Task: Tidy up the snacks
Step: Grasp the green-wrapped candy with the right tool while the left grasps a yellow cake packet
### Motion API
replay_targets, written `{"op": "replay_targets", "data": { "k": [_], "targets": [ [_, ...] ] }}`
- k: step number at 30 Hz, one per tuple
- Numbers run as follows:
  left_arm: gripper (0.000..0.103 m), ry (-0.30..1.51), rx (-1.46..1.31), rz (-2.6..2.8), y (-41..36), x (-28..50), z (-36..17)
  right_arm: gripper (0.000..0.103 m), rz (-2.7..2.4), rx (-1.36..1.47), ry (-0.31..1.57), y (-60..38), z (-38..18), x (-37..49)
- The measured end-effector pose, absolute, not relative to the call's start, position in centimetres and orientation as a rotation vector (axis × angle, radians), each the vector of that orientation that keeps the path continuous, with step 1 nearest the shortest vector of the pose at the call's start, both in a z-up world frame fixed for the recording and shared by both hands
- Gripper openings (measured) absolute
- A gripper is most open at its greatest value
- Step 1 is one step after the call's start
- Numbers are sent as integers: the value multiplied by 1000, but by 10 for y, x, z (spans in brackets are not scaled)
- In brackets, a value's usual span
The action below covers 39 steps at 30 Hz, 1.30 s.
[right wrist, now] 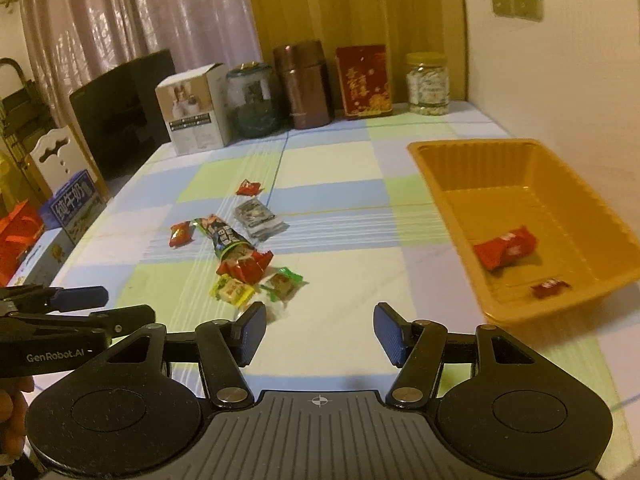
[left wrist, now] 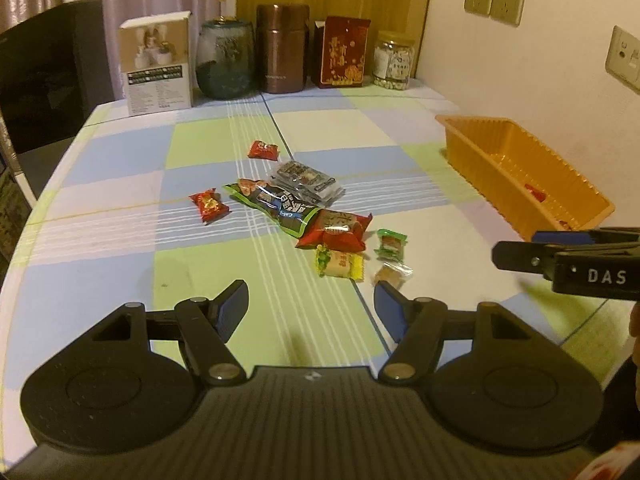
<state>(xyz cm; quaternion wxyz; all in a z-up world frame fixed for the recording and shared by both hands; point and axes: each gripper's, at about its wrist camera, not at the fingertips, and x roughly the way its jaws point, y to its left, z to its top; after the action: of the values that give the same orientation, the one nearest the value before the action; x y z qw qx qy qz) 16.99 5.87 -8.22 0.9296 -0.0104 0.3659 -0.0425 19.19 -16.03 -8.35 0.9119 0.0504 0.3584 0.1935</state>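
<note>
Both tongs wide, empty: left tongs (left wrist: pixel 310 304), right tongs (right wrist: pixel 320 330). Snack pile (left wrist: pixel 304 208) mid-desk (left wrist: pixel 100 160); orange tray (right wrist: pixel 600 236) far right holds two red packs.

Risks:
- overlapped wrappers, so two lift together
- clear-wrapped candy (left wrist: pixel 392 272) nearest, slippery
- tongs close together, may collide

Checked tablecloth table (left wrist: pixel 120 216), scattered snack packets (left wrist: pixel 304 208), orange tray (right wrist: pixel 440 168), jars (left wrist: pixel 224 60)

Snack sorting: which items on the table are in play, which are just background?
In play:
- loose snack packets mid-table
- orange tray, two red packets already inside

Background:
- white box
- glass jar
- brown canister
- red box
- plastic jar
- black monitor
</note>
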Motion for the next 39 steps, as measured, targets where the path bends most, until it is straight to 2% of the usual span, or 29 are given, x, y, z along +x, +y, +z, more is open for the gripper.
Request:
{"op": "replay_targets", "data": {
  "k": [4,7,14,24,28,39],
  "targets": [
    [66,767,3,-107,60,192,-96,59,408,117,753,-150,-97,214],
    [66,775,20,-115,59,205,-104,50,426,126,769,-143,-106,228],
    [66,802,14,-99,63,219,-120,42,450,140,807,-122,-127,256],
    [66,823,-28,-93,73,222,-127,37,454,136,849,-99,-143,277],
    [66,821,-53,-111,72,223,-127,21,448,45,826,-89,-144,273],
    [65,771,-31,-177,52,232,-128,21,343,99,785,-125,-133,265]
  ]
}}
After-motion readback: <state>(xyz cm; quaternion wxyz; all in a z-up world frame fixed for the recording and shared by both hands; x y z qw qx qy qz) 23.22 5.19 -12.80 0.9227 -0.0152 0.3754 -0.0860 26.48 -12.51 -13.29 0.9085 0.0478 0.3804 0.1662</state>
